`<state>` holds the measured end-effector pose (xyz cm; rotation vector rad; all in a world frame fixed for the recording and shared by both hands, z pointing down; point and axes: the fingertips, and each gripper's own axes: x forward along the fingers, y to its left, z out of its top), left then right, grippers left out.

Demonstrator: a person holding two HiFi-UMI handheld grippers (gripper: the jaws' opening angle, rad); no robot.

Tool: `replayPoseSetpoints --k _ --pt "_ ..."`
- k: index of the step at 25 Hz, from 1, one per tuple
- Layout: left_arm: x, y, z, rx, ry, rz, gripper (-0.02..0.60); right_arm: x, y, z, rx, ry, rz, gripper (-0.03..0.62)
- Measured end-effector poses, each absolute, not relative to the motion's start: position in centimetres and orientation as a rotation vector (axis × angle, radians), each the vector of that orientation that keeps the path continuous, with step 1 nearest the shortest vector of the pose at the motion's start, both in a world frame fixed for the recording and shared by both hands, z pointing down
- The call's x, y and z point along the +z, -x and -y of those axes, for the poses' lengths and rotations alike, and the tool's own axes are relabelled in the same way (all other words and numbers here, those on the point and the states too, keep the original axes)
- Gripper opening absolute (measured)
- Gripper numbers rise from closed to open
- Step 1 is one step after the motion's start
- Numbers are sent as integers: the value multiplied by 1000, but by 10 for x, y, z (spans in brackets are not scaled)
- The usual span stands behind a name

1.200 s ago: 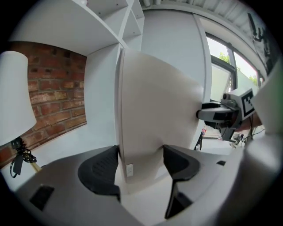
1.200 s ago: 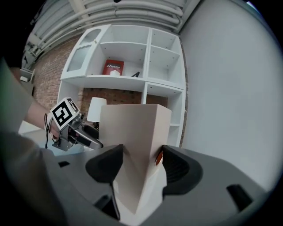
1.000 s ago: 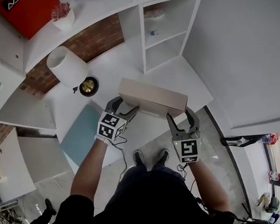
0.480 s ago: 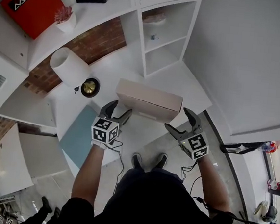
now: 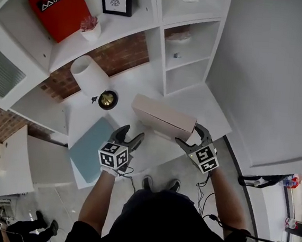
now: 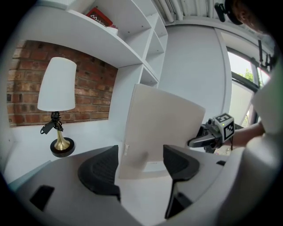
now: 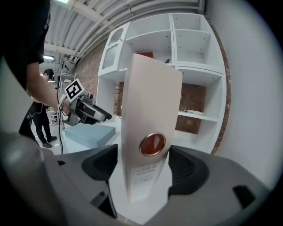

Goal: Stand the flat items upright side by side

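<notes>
Beige box (image 5: 163,117) stands on its long edge on the white worktop (image 5: 130,89); teal box (image 5: 92,141) lies flat nearby.

White desk (image 5: 82,121), beige box (image 5: 162,118) standing on edge, teal box (image 5: 91,147) lying flat, lamp (image 5: 93,79) at the back

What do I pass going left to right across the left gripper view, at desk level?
Lamp → beige box, standing on edge → right gripper, whose jaws have just been closing slightly, with the box's end between them, not pressed.
</notes>
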<state>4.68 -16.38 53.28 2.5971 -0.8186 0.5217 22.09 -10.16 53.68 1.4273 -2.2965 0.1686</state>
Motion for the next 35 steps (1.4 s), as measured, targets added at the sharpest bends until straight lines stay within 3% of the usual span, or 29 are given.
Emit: replayPoseSetpoints --k 1,7,35 --pt "532 -45 161 527 -2593 830 314 536 -221 103 157 -1420 2300 338" --pt "525 -38 153 499 -2555 906 314 535 -223 117 167 -1475 2295 313" --pt "519 18 211 416 -2558 778 302 542 -216 281 399 -2110 1696 310"
